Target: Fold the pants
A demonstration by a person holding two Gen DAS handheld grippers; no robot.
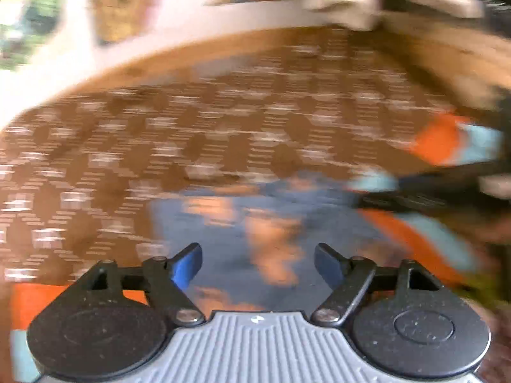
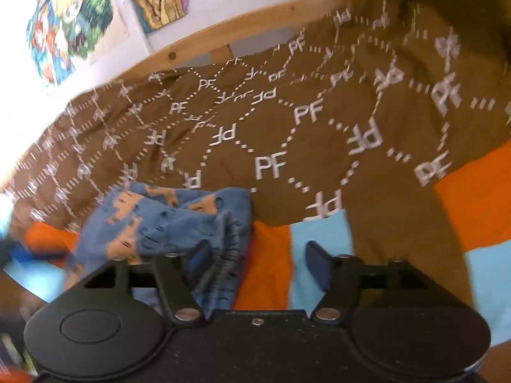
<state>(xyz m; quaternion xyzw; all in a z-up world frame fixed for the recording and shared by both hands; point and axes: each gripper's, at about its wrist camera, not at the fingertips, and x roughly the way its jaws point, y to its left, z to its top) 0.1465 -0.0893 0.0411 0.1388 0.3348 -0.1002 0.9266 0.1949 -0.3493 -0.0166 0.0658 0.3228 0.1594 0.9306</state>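
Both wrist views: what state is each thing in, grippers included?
Left gripper: open, empty, over the pants; view blurred.
Right gripper: open, holding nothing, at the pants' edge.
Pants: bunched in a rumpled heap, not neatly flat.
Brown blanket: spread out, wrinkled.
Orange-and-blue sheet: flat, partly covered by the blanket and pants.

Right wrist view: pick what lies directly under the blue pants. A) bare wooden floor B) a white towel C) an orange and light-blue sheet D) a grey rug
C: the pants rest on the orange and light-blue sheet, with the brown blanket behind them; both fingers of the right hand-held gripper stand apart, gripping nothing.
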